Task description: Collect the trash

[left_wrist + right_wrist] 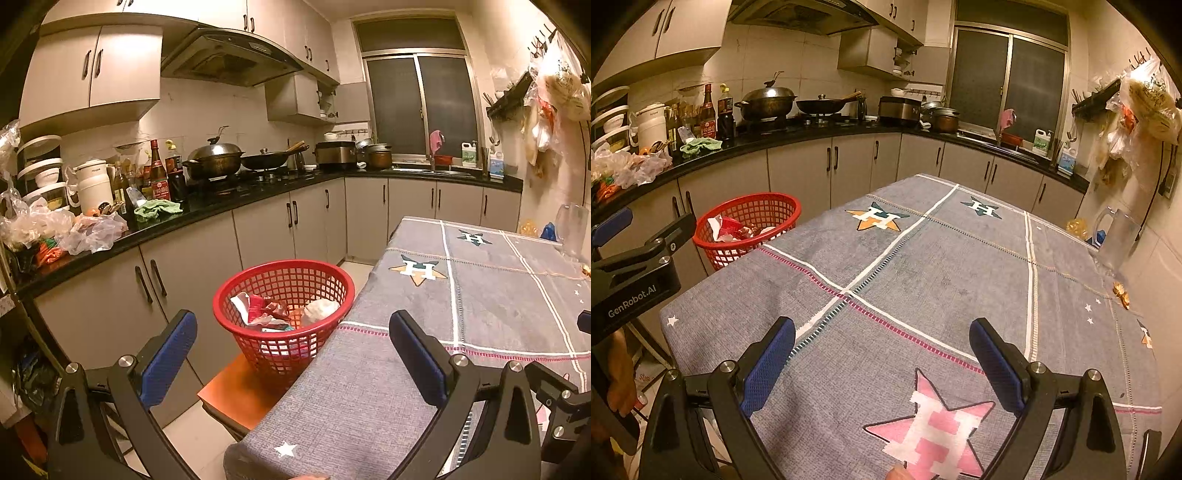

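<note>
A red mesh basket (283,314) stands on a wooden stool (236,391) beside the table's left edge, and crumpled red and white wrappers (264,308) lie inside it. In the right wrist view the basket (746,225) sits off the table's far left corner. My left gripper (293,354) is open and empty, hovering over the table's near left corner and pointing at the basket. Above the grey star-patterned tablecloth (923,277) my right gripper (882,362) is open, nothing between its blue pads. Small orange scraps (1121,291) lie near the table's right edge.
A black counter (221,206) with pots, bottles and plastic bags runs along the left and back walls. A clear pitcher (1117,240) stands at the table's far right by the wall. The left gripper's body (631,280) shows at the left of the right wrist view.
</note>
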A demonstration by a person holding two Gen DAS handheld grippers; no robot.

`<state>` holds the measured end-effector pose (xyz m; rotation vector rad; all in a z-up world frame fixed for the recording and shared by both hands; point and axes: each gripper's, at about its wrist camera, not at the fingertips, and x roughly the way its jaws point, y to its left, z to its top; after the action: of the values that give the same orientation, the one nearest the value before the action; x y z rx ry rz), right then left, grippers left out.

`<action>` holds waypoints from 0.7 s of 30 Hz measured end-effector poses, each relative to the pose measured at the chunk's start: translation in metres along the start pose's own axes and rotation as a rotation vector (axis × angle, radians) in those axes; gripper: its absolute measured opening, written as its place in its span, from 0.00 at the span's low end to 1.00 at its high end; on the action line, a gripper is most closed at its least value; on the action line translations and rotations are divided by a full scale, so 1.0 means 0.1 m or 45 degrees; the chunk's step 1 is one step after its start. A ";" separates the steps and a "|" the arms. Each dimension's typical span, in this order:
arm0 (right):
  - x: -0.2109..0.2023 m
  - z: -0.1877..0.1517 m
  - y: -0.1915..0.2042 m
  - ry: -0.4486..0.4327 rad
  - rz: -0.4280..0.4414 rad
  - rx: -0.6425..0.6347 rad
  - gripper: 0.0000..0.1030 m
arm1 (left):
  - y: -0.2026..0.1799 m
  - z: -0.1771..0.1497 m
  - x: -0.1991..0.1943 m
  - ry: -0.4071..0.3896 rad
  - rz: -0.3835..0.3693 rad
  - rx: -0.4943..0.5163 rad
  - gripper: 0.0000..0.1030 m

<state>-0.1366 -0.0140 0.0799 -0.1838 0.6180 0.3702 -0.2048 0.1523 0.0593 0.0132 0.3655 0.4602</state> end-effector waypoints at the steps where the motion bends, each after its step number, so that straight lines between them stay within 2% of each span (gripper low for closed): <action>1: 0.00 0.00 0.00 0.001 0.000 0.000 0.94 | 0.00 0.00 0.00 0.000 -0.003 0.002 1.00; 21: 0.01 0.00 -0.01 0.002 -0.002 0.002 0.94 | -0.05 -0.03 -0.03 -0.012 0.006 0.024 1.00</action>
<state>-0.1358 -0.0149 0.0795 -0.1832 0.6195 0.3681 -0.2058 0.1465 0.0568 0.0344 0.3610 0.4611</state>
